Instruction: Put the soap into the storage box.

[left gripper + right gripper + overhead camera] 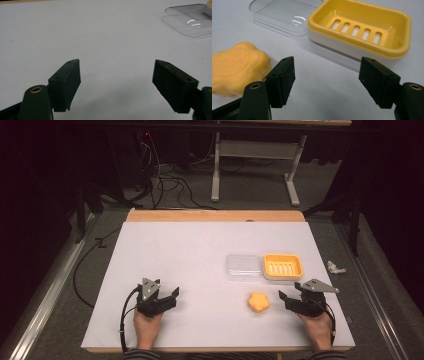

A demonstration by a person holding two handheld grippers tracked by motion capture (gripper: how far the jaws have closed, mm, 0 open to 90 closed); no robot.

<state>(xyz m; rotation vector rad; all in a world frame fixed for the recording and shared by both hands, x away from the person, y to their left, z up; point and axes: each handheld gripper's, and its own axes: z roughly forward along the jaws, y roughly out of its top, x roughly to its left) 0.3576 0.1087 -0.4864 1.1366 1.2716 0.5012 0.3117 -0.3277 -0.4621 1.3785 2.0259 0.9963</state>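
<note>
A flower-shaped orange soap (258, 302) (235, 67) lies on the white table (190, 265). Behind it sit a yellow soap dish (283, 266) (362, 32) with a slotted floor and, to its left, a clear plastic lid (243, 266) (284, 15) (191, 20). My right gripper (289, 296) (327, 80) rests open on the table just right of the soap, pointing toward the dish, nothing between its jaws. At the front left my left gripper (172, 294) (116, 80) stands open over bare table, far from the soap.
The table's wooden far edge (215, 215) runs along the back. A crumpled white scrap (336, 267) lies on the floor to the right. Cables (170, 180) and a desk frame (255, 165) stand on the floor beyond the table.
</note>
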